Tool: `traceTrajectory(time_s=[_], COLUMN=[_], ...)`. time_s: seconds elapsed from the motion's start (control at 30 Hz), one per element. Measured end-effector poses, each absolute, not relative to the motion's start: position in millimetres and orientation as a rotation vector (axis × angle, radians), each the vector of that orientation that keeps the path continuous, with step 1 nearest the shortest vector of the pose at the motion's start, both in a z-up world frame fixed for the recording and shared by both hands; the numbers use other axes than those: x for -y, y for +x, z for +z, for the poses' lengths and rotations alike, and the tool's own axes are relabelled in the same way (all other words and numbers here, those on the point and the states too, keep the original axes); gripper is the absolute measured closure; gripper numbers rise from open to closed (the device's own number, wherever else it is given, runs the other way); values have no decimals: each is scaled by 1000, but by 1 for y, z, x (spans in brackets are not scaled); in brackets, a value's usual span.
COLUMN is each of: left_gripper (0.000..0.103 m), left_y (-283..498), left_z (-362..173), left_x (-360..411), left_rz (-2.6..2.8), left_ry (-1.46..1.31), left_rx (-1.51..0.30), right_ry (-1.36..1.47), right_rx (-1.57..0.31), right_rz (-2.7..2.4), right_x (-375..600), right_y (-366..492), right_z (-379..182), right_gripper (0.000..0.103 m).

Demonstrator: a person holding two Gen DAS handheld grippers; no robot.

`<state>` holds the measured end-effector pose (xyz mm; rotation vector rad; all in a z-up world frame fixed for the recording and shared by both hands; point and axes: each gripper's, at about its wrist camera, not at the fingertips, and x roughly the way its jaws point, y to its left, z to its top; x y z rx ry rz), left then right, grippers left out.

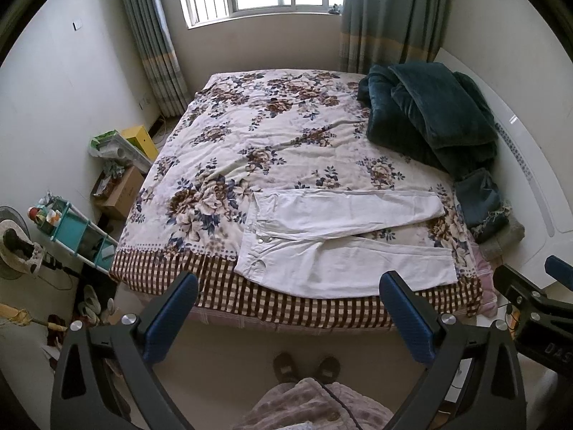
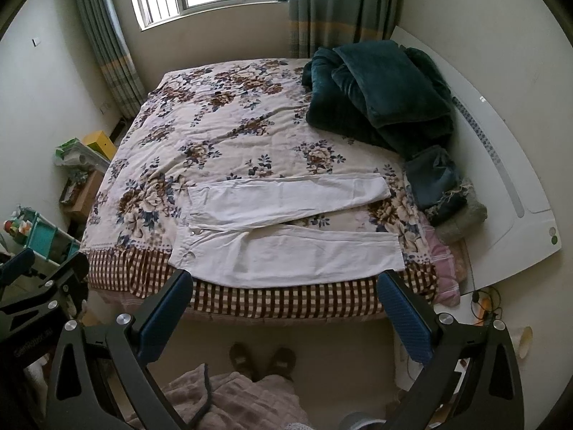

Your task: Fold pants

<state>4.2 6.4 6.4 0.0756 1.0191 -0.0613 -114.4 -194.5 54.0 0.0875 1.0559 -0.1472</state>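
Observation:
White pants [image 1: 340, 240] lie flat on the near part of the flowered bed [image 1: 279, 136], waist to the left, both legs spread apart and pointing right. They also show in the right wrist view [image 2: 283, 225]. My left gripper [image 1: 290, 286] is open and empty, held above the floor in front of the bed's near edge. My right gripper [image 2: 286, 285] is also open and empty, held at the same height to the right of the left one. Neither touches the pants.
A dark green blanket pile [image 1: 429, 114] and folded clothes [image 1: 483, 208] sit at the bed's right side by the white headboard [image 1: 530, 179]. Boxes [image 1: 121, 186], a teal rack [image 1: 71, 229] and shoes crowd the floor at left. The person's feet [image 1: 304, 365] stand below.

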Motion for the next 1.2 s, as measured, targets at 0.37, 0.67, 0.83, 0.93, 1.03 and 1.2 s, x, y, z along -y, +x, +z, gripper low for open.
traceTrajectory(time_s=[0.37,0.67,0.83,0.93,1.03,1.2], left_gripper=[0,0,0,0,0,0], left_y=[4,7,5,5,7,7], left_z=[9,12,10,10,11,11], left_x=[-9,-10,-10,-11,-12,-11], left_rz=[-68,-67,-66,-68,-69,-71], left_ry=[76,72,75,74,72,75], left_rx=[-1015,-1014,-1011,-1010,-1011,-1012], right_ry=[84,82,86,87,86,88], right_rx=[-1058,-1062,-1063,-1061,-1060,-1061], right_rz=[-147,-147,-146,-148,-149,-150], right_x=[195,192,191,192,192,191], right_y=[-114,-112,-111,-110,-110,-108], right_z=[53,50,50,49,49,48], right_gripper=[0,0,0,0,0,0])
